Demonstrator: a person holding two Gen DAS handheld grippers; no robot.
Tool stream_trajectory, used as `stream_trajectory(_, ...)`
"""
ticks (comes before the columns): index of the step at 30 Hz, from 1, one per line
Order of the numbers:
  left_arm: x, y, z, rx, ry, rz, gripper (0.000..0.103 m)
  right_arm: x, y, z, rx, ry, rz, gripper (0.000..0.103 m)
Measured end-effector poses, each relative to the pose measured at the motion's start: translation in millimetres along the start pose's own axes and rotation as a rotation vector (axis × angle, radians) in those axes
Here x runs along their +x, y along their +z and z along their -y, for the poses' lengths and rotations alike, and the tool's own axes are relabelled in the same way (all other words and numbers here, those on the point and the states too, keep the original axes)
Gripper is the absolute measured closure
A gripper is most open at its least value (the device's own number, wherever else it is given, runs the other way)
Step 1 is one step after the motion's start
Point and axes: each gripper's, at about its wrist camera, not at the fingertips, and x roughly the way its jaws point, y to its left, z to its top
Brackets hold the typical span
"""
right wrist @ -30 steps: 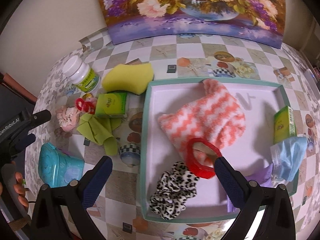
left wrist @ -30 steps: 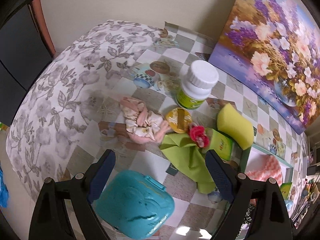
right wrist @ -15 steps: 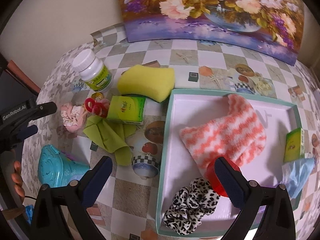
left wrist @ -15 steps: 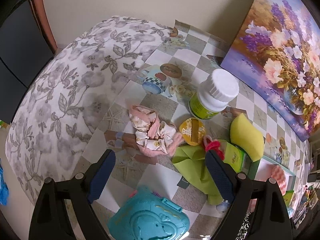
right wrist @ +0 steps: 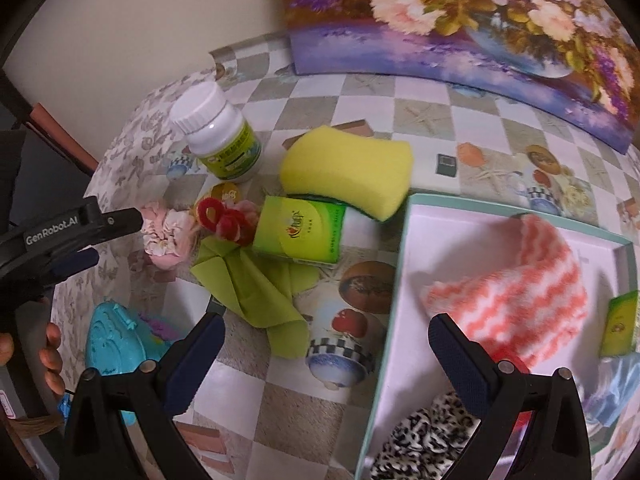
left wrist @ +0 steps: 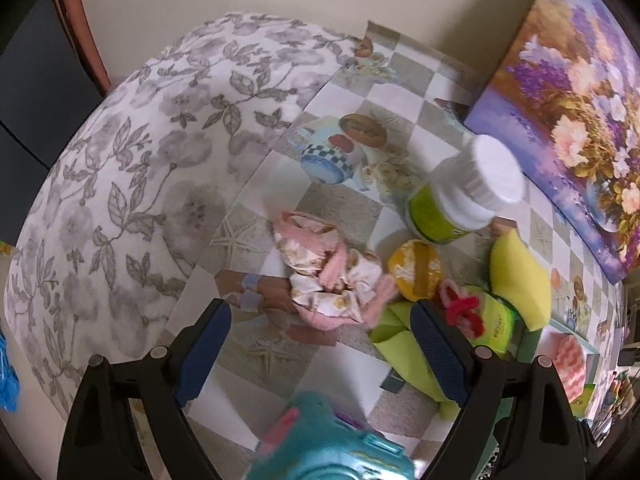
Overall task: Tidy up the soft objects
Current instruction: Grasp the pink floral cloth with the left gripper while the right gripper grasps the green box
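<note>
**Both grippers held wide above the cluttered table**

The left gripper [left wrist: 320, 344] is spread wide and empty over the crumpled pink floral fabric scrunchie [left wrist: 328, 276]. The right gripper [right wrist: 326, 354] gapes empty across the edge of the mint-rimmed white tray [right wrist: 394, 280]. Bare checkered tablecloth [right wrist: 288, 412] lies between them.

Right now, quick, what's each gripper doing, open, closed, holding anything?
Left gripper: open, holding nothing, above the pink floral scrunchie.
Right gripper: open, holding nothing, over the tray's edge.
</note>
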Motion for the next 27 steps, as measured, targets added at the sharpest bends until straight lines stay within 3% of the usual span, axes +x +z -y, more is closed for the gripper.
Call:
stream_trajectory(11, 27, 18, -33, 0.019, 0.029, -0.029, 0.012, 24, 14, 2, 0.018, 0.034, -0.034, 0.0)
stream_trajectory(13, 32, 23, -37, 0.009, 0.004, -0.041, 0.012, 23, 20, 6, 0.031, 0.041, -0.022, 0.0)
stream_trajectory(16, 36, 29, -36, 0.023, -0.036, -0.043, 0.012, 24, 28, 14, 0.063, 0.047, -0.003, 0.0)
stream_trajectory(23, 43, 36, -20, 0.111, -0.029, -0.033, 0.012, 44, 38, 19, 0.106, 0.066, -0.008, 0.0)
stream_trajectory(27, 52, 35, -16, 0.129, -0.032, -0.045, 0.012, 49, 41, 10, 0.073, 0.011, 0.003, 0.0)
